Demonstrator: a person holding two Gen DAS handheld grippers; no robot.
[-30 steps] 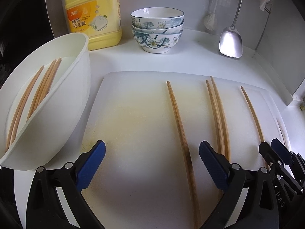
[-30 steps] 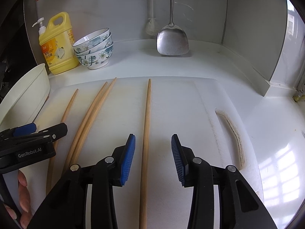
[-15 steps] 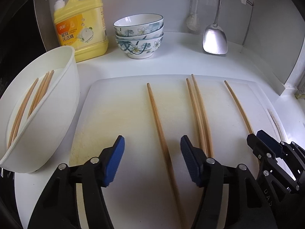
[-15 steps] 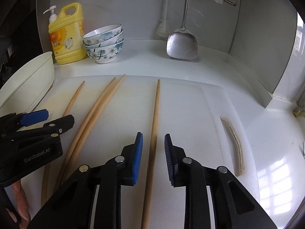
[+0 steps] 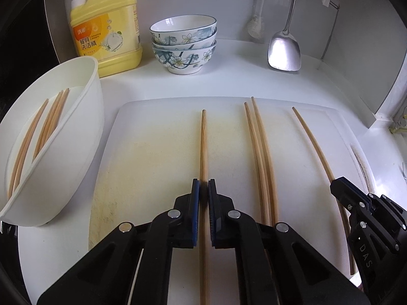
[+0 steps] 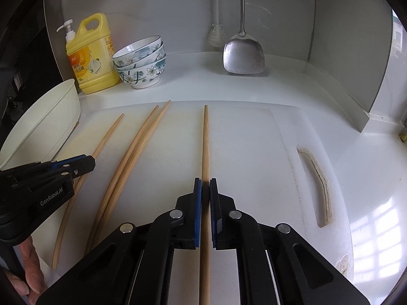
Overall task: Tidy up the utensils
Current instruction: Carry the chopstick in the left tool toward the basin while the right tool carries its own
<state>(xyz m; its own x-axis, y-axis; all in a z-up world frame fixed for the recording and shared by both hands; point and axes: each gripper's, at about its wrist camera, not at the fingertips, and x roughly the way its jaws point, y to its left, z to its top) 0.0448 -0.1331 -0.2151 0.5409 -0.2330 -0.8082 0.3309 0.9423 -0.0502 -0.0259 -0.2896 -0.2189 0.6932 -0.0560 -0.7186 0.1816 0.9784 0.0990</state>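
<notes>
Both tools clamped, left tool (image 5: 203, 190) on leftmost chopstick (image 5: 203, 142), right tool (image 6: 205, 190) on rightmost chopstick (image 6: 205, 142), near ends cropped.

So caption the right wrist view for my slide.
Right gripper shut on the rightmost chopstick on the white cutting board; three more lie left.

The left black two-finger gripper with blue pads (image 5: 203, 186) is held low and level, its jaws closed to a narrow slit around a thin wooden chopstick (image 5: 203, 142). The right black two-finger gripper with blue pads (image 6: 205, 185) is posed likewise beside it, clamped on another wooden chopstick (image 6: 205, 139). Bare fingers (image 6: 28, 277) are seen beneath the left gripper's body.
</notes>
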